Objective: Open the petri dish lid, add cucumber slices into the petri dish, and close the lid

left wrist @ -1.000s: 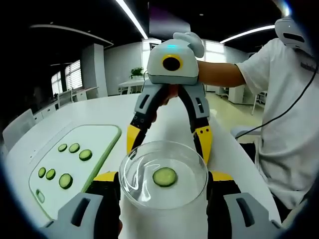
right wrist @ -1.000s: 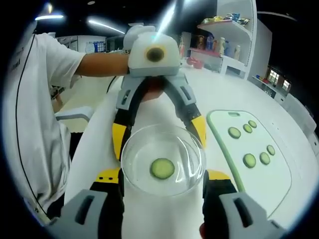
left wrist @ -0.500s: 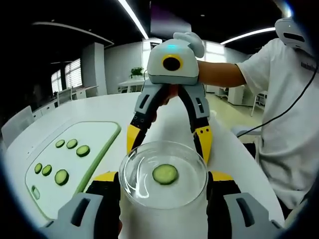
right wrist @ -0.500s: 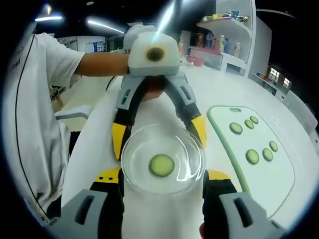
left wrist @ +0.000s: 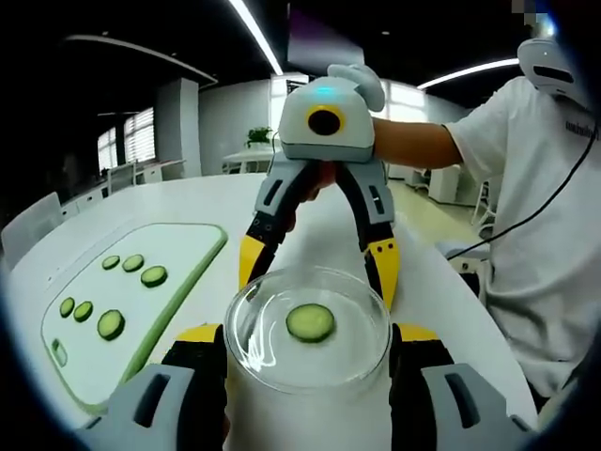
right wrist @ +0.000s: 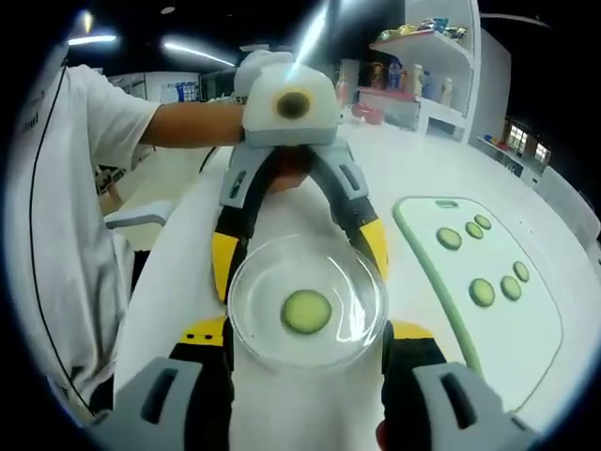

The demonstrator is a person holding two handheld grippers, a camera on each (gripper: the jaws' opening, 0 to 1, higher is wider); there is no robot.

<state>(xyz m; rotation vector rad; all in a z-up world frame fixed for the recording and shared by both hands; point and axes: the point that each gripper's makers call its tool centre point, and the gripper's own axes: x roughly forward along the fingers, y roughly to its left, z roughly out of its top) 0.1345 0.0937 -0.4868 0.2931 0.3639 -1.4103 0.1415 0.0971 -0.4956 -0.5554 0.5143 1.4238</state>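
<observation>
We see a clear round petri dish (left wrist: 310, 329) held level between the jaws of both grippers, with one green cucumber slice (left wrist: 311, 322) lying flat near its middle. We cannot tell whether its lid is on. More cucumber slices (right wrist: 483, 291) lie flat on a surface to the right of the right gripper (right wrist: 307, 338), well apart from the dish.

Ceiling: dark, long light strips (left wrist: 255, 39) overhead | Surface: white table (left wrist: 211, 202) under and ahead of the claw | Far off: blinded windows (left wrist: 139, 141), potted plant (left wrist: 257, 136) | Beyond the opposing claw: white shelves (right wrist: 441, 66) with bottles
</observation>
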